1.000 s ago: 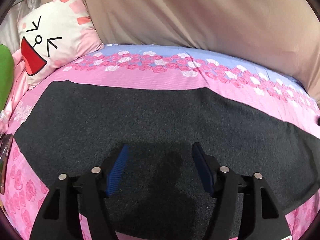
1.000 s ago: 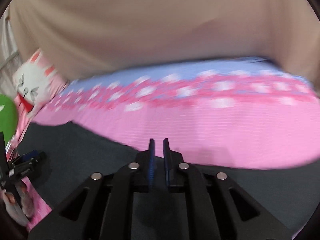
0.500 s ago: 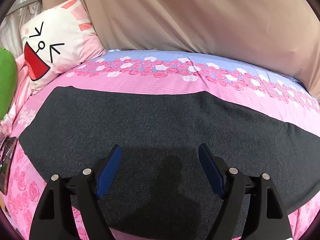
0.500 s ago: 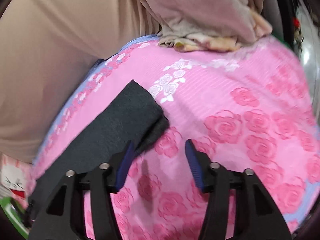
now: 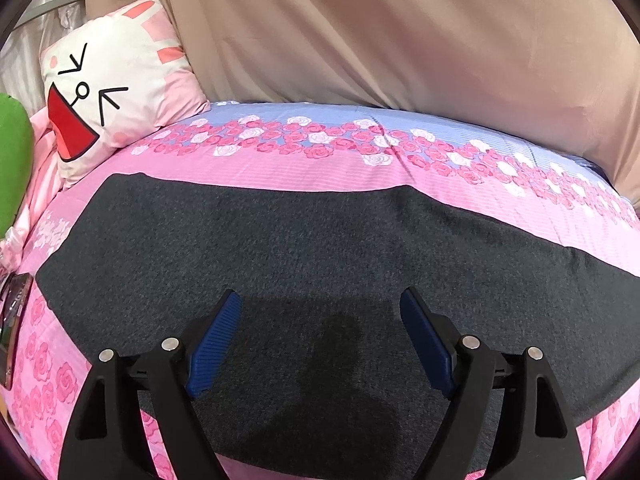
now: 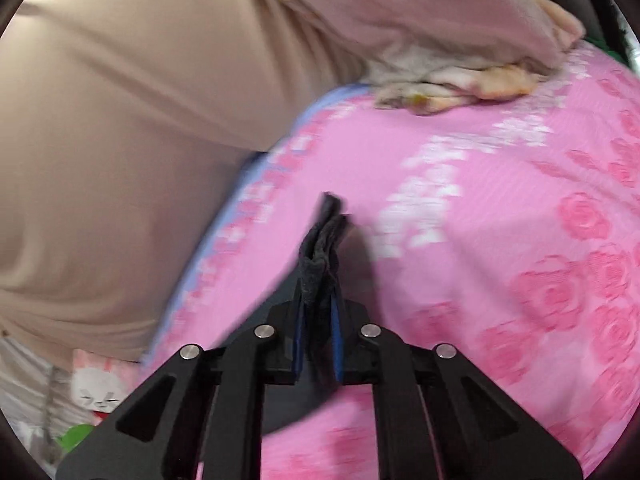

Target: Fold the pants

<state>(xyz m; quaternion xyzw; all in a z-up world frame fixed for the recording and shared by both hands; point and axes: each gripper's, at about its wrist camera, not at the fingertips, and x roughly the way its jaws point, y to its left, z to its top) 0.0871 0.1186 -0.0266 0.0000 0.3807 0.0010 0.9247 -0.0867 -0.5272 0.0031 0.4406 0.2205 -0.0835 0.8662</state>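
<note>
Floral bedspread (image 5: pixel 328 168) bearing dark pants (image 5: pixel 320 240) lengthwise along it: right gripper (image 6: pixel 318 300), just closed, pinches one end; left gripper (image 5: pixel 320 320), just widened, empty over the near edge.

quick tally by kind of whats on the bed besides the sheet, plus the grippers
pants: 1, dark grey, laid flat across the sheet
cartoon-face pillow: 1
green plush thing: 1, mostly cut off at the edge
beige cloth pile: 1
grippers: 2, left gripper open above the pants, right gripper shut on the pants end
total: 6
</note>
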